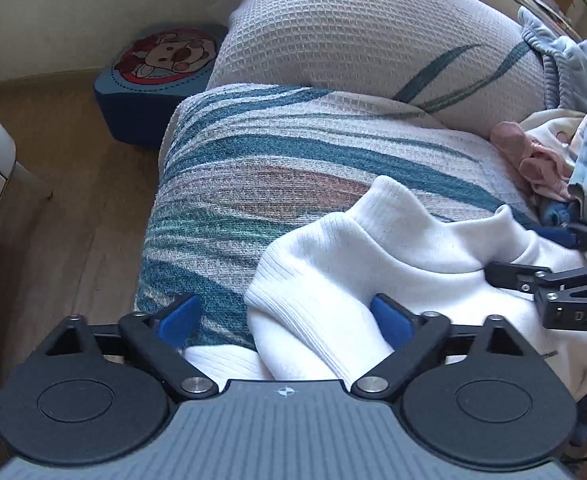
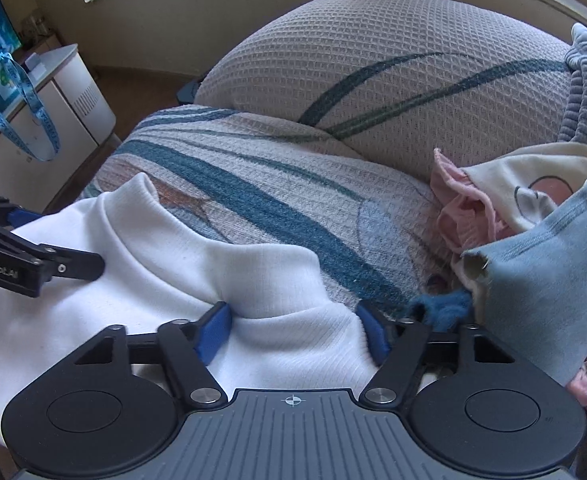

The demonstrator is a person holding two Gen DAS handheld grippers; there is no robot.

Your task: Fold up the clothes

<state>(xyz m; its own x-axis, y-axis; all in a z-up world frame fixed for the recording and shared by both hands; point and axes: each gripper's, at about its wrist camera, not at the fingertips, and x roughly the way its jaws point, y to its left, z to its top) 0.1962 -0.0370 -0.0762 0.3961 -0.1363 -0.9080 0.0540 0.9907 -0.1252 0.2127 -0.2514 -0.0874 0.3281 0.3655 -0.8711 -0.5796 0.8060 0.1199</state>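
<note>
We straddle the white ribbed knit garment (image 1: 373, 248); left gripper (image 1: 285, 316) at its cuff fold, right gripper (image 2: 293, 328) on its hem ridge; both unclenched.

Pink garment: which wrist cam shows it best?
Right wrist: the pink garment sits larger there, its ruffled edge clear beside the blue cloth. Left wrist shows it smaller, squeezed at the right edge.

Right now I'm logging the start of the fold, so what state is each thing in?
White garment: rumpled, unfolded, on the sofa seat.
Left gripper: open, ribbed cuff between its pads.
Right gripper: open, straddling a fabric ridge.
Clothes pile: heaped, unsorted.
Back cushion: upright.
</note>
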